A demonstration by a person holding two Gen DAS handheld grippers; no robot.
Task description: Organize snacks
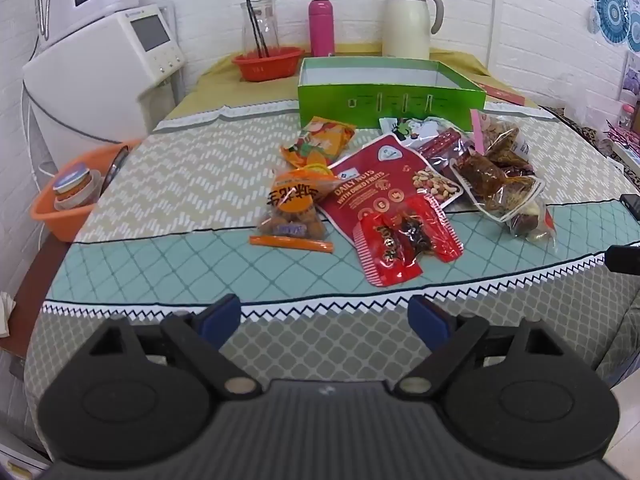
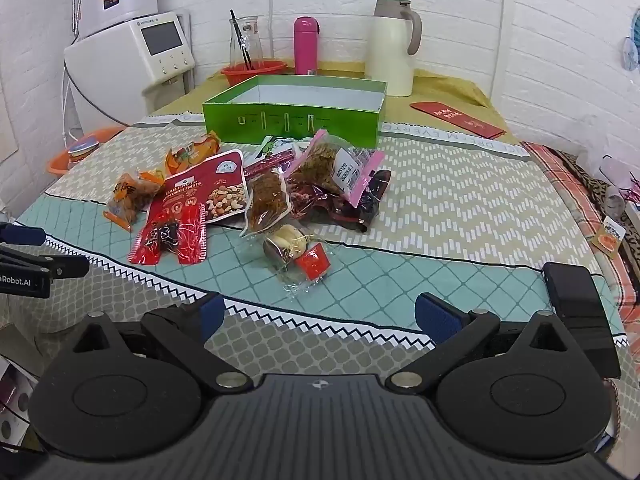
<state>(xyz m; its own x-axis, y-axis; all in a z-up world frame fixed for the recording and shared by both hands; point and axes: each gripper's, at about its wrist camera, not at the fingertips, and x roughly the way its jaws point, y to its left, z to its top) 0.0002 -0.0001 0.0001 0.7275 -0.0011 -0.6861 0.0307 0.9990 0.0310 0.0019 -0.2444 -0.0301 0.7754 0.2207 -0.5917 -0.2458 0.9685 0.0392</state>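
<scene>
A pile of snack packets lies mid-table in front of an open green box (image 1: 390, 98) (image 2: 294, 120), which looks empty. The pile holds a red nuts pouch (image 1: 384, 184) (image 2: 208, 192), small red packets (image 1: 404, 248) (image 2: 172, 240), an orange-labelled bag (image 1: 292, 208) (image 2: 130, 196), an orange packet (image 1: 320, 140) and clear bags of brown snacks (image 1: 496, 184) (image 2: 268, 200). My left gripper (image 1: 324, 316) hangs open over the table's near edge, short of the pile, nothing between its blue pads. My right gripper (image 2: 324, 312) is open too, near a small clear bag (image 2: 296, 252).
At the back stand a cream thermos jug (image 1: 408, 20) (image 2: 394, 52), a pink bottle (image 1: 321, 26) (image 2: 306, 46), a glass carafe in a red basket (image 1: 266, 62) (image 2: 252, 70). A white appliance (image 1: 100, 80) and an orange tub (image 1: 68, 200) sit left. A red envelope (image 2: 456, 118) lies right.
</scene>
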